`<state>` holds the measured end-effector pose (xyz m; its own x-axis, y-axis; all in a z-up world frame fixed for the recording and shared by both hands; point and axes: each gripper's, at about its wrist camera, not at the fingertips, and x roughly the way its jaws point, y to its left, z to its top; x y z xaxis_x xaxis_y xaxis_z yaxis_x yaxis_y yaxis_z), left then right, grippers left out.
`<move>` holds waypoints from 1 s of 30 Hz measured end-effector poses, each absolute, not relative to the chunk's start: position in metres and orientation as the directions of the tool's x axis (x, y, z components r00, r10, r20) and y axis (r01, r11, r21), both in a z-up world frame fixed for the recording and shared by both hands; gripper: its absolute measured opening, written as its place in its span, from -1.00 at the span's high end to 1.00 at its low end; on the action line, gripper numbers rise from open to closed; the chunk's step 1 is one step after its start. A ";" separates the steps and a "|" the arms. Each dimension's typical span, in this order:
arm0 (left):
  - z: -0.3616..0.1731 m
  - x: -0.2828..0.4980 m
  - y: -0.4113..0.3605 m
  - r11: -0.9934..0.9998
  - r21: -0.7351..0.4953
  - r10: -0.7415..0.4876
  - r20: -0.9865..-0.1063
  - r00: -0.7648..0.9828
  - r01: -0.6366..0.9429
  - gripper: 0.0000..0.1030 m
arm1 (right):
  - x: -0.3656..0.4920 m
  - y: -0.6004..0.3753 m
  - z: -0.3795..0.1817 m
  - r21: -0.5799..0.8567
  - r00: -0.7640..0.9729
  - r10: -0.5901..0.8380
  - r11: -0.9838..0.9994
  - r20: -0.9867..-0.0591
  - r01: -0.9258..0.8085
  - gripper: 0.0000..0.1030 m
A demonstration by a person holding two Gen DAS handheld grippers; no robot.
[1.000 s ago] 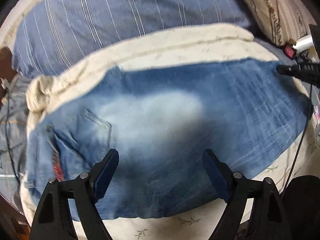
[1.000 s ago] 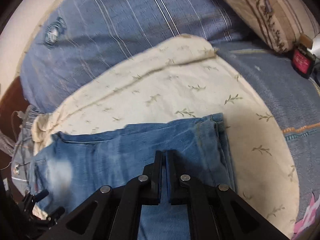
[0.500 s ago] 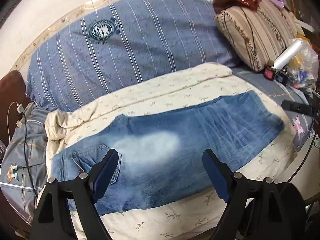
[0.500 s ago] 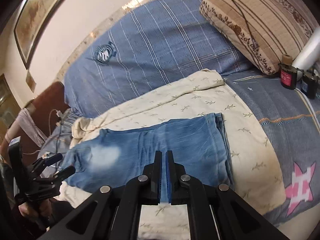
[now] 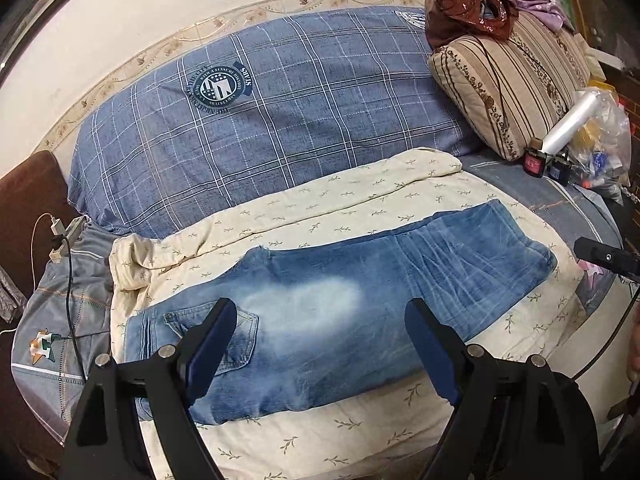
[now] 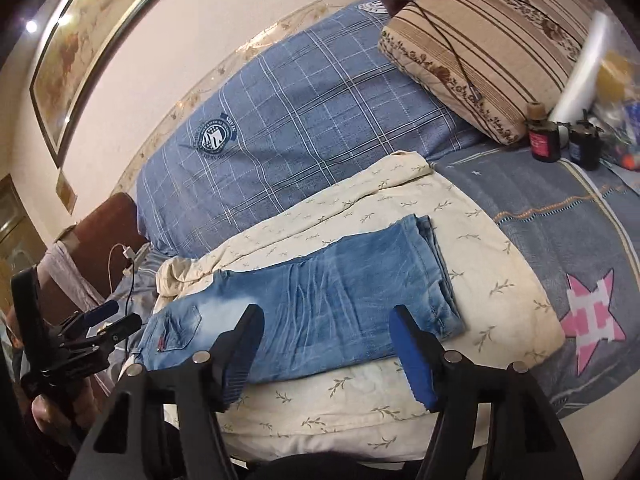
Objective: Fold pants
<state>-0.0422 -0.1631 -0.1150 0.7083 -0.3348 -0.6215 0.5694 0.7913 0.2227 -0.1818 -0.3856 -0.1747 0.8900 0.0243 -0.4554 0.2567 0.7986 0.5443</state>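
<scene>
Folded blue jeans lie flat on a cream leaf-print sheet on the bed, waist and back pocket at the left, folded leg ends at the right. They also show in the right wrist view. My left gripper is open and empty, held back above the near edge of the jeans. My right gripper is open and empty, held back in front of the jeans. The left gripper also shows at the left of the right wrist view.
A blue checked duvet lies behind the sheet. A striped pillow with a brown bag is at the back right. Small bottles and a plastic roll stand beside it. A charger cable lies at the left.
Both grippers have pulled back and away from the jeans. The right gripper, shut before, has opened. The jeans lie still.
</scene>
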 end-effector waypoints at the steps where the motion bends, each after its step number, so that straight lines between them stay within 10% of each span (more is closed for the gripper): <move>1: -0.115 -0.042 -0.163 0.793 0.224 -0.333 -0.620 0.710 0.567 -0.68 | -0.183 -0.387 -0.177 0.556 0.889 0.029 0.790 -0.457 0.260 -0.33; 23: -0.104 -0.013 -0.127 0.858 0.225 -0.269 -0.571 0.776 0.462 -0.68 | -0.160 -0.383 -0.192 0.564 0.857 0.078 0.783 -0.509 0.263 -0.33; 30: -0.143 0.016 -0.125 0.859 0.164 -0.243 -0.701 0.670 0.484 -0.76 | -0.146 -0.390 -0.220 0.622 0.827 0.130 0.725 -0.547 0.297 -0.33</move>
